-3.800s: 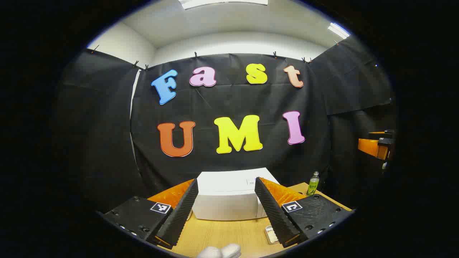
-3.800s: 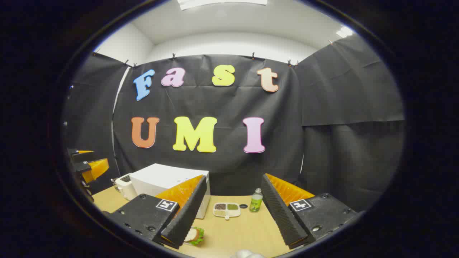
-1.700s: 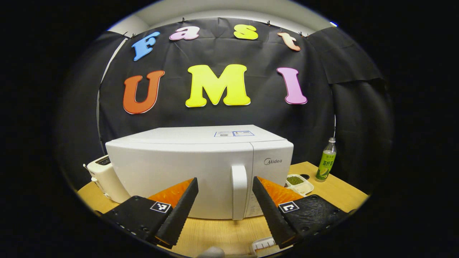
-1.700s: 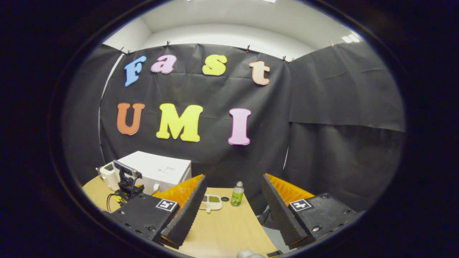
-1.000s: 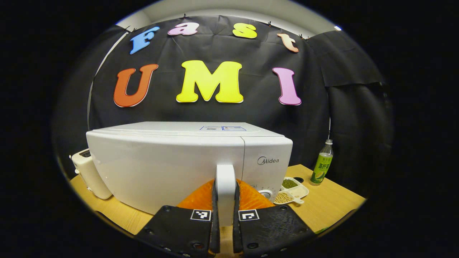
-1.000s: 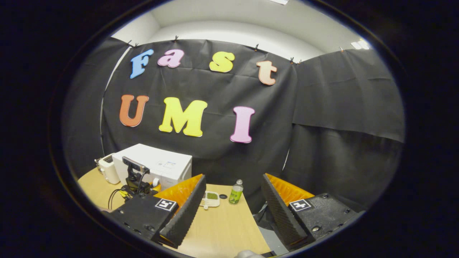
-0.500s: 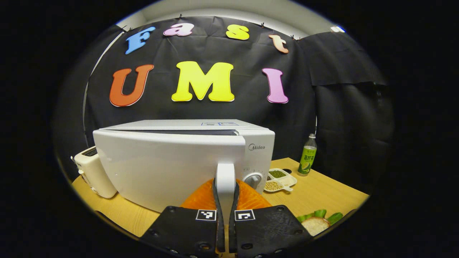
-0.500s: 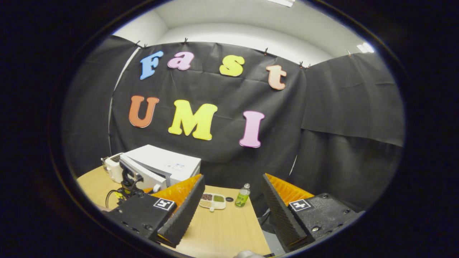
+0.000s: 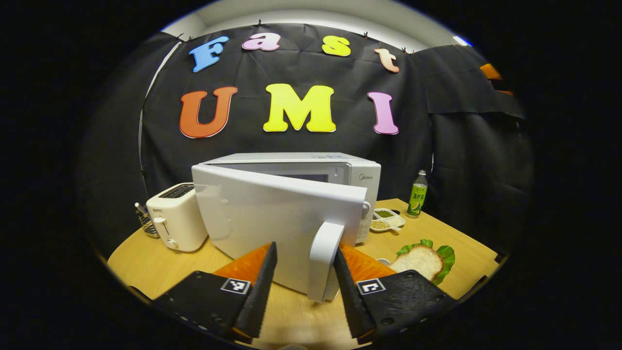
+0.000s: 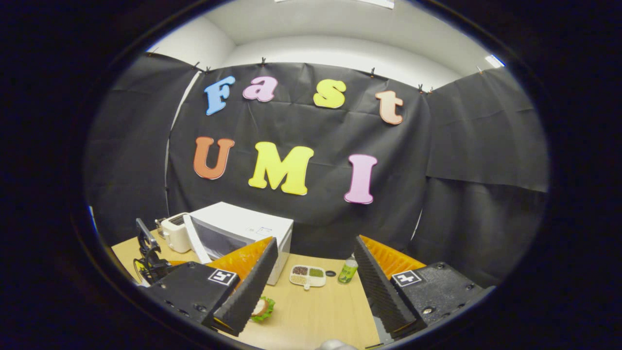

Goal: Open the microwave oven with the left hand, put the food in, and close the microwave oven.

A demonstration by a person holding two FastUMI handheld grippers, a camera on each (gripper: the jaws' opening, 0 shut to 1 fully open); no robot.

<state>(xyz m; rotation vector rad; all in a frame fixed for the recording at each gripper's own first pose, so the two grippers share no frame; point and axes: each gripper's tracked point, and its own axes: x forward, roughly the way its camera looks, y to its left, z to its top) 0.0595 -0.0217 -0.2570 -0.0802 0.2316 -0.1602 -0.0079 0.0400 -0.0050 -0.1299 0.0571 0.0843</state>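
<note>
Left hand-held gripper [image 9: 303,250] is open, and the microwave oven's [image 9: 357,187] white door handle [image 9: 323,257] sits between its fingers. The handle is right up against the right finger [image 9: 346,279], touching or nearly so, I can't tell which. The left finger [image 9: 260,287] is apart from it, so nothing is clamped. The gripper is about level and pointed straight at the door [image 9: 272,218], which is swung partway out on its left hinge.

Writing: there's a small logo at the top of the control panel, too small for me to read. The green bottle's [image 9: 417,194] label is just as unreadable.

The food is a sandwich [image 9: 423,257], a bread slice on lettuce, lying on the wooden surface [image 9: 160,265] right of the door, just beyond the gripper's right finger. A white toaster [image 9: 176,221] stands left of the microwave, and a little divided dish of beans [image 9: 386,221] sits between microwave and bottle.

The right gripper view looks from higher and farther back. It shows the microwave oven [image 10: 252,226] top with a small sticker, the dark glass on the inside of the open door [image 10: 209,243], the toaster [image 10: 175,233], dish [image 10: 307,274] and bottle [image 10: 347,272]. The sandwich [image 10: 262,307] pokes out beside the finger on the left. The right hand-held gripper [image 10: 315,240] is wide open, held up above the surface and holding nothing.
</note>
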